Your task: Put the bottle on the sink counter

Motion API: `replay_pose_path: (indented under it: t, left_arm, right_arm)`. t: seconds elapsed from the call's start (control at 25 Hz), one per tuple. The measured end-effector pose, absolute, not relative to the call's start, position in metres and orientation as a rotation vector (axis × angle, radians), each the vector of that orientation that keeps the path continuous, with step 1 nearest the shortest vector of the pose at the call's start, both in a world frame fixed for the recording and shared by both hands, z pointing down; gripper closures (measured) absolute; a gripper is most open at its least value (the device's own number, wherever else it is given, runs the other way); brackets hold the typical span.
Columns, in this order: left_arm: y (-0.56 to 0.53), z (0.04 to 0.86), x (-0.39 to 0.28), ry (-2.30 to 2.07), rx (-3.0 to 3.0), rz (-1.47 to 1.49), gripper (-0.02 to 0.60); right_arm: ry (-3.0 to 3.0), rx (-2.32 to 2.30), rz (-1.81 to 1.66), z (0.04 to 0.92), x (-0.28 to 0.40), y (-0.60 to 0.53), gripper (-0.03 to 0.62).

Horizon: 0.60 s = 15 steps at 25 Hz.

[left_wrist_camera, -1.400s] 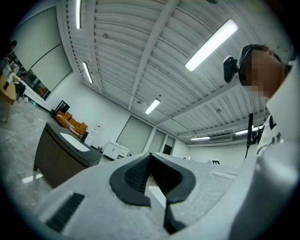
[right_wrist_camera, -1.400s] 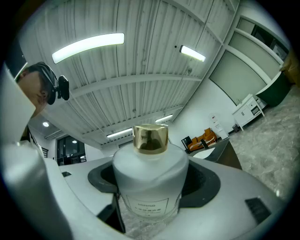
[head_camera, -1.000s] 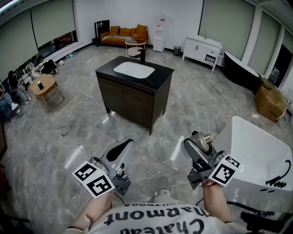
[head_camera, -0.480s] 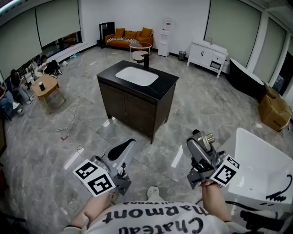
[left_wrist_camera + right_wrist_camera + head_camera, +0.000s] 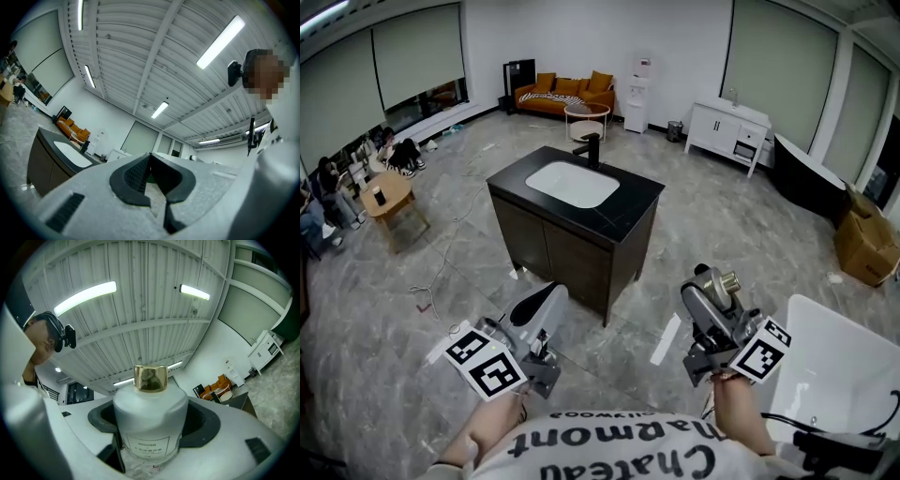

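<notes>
The sink counter (image 5: 623,202) is a black top with a white basin (image 5: 572,185) and a black faucet (image 5: 592,150), on a dark cabinet standing mid-floor ahead of me. My right gripper (image 5: 712,298) is low in the head view, shut on a white frosted bottle (image 5: 150,420) with a gold cap (image 5: 727,283), held upright between its jaws. My left gripper (image 5: 539,309) hangs at lower left, shut with nothing between its jaws (image 5: 151,176). Both grippers are well short of the cabinet. The counter's edge (image 5: 51,145) shows at the left of the left gripper view.
A white bathtub (image 5: 839,370) stands close at my right. Farther off are a cardboard box (image 5: 867,248), a white vanity (image 5: 731,129), an orange sofa (image 5: 562,91) and a round table (image 5: 586,112). People sit by a wooden table (image 5: 384,192) at the left. Grey marble floor surrounds the cabinet.
The sink cabinet has drawn nearer and lower in the head view as I walk toward it. The bathtub slid out to the right. Both grippers hold as before.
</notes>
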<state>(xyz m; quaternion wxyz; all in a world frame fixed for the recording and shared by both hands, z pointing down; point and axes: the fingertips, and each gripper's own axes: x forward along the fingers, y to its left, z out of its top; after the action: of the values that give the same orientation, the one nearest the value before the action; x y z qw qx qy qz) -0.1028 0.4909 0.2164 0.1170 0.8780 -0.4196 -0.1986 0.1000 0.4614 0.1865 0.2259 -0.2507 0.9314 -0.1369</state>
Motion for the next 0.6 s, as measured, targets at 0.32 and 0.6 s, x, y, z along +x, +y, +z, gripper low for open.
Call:
replay_pose_path:
  t: [0.32,0.6]
  left_arm:
    - [0.418,0.236,-0.098,-1.247,2.540,-0.570,0.566]
    - [0.383,0.251,-0.100,-1.272,2.541,-0.487,0.566]
  right_arm:
    - [2.575,-0.709,-0.359,0.194,0.113,0.389,0.252]
    - [2.524,-0.705,-0.432,0.212,0.113,0.349,0.250]
